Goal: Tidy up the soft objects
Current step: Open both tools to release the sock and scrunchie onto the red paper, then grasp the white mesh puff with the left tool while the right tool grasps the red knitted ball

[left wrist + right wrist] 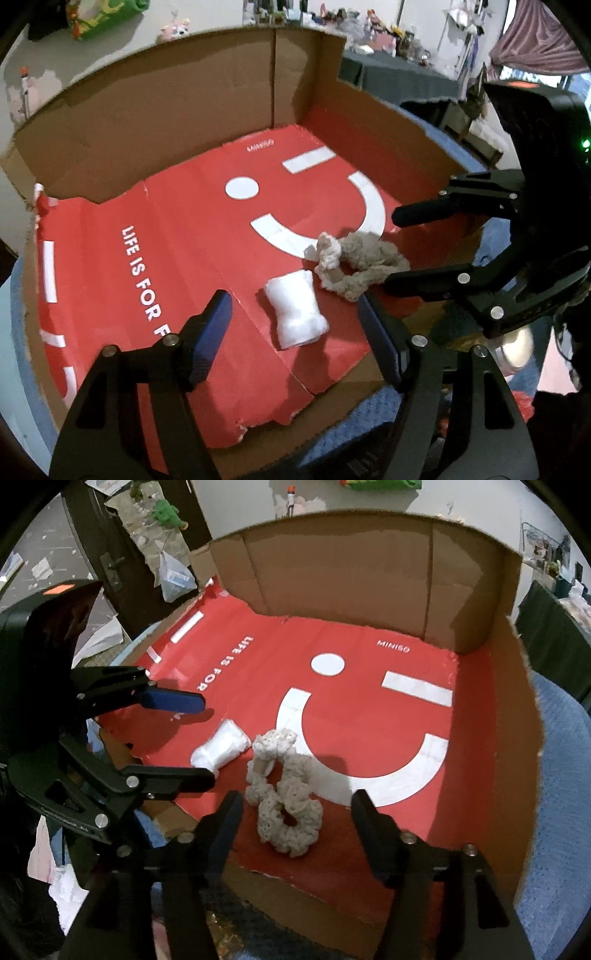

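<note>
Scrunchie lying flat, long axis toward box wall

Two black hand-held grippers, left hand-held gripper and right hand-held gripper (silver screws, blue-padded fingers).

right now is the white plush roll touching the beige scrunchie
Apart. The right wrist view shows a strip of red cardboard between the white plush roll and the beige scrunchie.

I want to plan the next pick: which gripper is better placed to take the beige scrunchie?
Probably the right gripper: its open jaws already stand on either side of the beige scrunchie. The left gripper is open around the white roll instead.
</note>
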The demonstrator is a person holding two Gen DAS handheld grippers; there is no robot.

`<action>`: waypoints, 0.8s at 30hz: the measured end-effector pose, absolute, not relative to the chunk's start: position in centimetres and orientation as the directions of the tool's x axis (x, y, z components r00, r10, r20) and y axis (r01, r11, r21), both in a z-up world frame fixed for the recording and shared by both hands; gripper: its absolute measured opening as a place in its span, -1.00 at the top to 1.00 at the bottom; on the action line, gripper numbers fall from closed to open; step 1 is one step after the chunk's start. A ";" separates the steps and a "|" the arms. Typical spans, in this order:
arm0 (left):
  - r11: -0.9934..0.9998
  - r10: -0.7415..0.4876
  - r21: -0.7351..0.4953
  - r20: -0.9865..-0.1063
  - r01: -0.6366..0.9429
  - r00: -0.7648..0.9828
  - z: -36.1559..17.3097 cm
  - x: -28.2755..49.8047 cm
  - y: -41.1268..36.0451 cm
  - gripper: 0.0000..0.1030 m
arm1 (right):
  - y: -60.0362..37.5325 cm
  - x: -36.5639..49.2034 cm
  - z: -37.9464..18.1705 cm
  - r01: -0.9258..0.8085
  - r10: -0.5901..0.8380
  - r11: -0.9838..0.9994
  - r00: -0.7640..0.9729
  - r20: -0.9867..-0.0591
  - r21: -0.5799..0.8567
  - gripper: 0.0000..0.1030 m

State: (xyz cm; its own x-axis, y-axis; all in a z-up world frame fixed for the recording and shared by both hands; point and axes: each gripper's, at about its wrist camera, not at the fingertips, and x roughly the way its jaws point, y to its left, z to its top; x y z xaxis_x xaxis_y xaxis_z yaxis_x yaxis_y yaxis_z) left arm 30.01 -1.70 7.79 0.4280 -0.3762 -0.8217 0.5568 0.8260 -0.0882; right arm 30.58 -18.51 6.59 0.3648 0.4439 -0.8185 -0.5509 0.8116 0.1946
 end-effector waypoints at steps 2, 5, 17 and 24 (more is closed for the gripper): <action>0.834 -0.380 -0.086 -0.807 0.545 0.453 8.6 29.5 -1.5 -0.37 | -18.7 30.1 7.3 -0.548 0.442 0.815 0.384 -0.810 0.185 -0.38; 0.841 -0.394 -0.091 -0.777 0.533 0.490 9.9 28.3 -1.2 -0.46 | -19.0 29.4 8.5 -0.545 0.440 0.821 0.416 -0.796 0.170 -0.50; 0.883 -0.398 -0.045 -0.601 0.468 0.693 15.9 19.9 -0.4 -0.76 | -20.2 22.7 15.0 -0.513 0.416 0.855 0.604 -0.680 0.068 -0.95; 0.905 -0.394 -0.072 -0.512 0.419 0.763 17.5 14.9 0.5 -0.79 | -20.6 17.0 17.8 -0.481 0.383 0.877 0.713 -0.587 -0.011 -1.00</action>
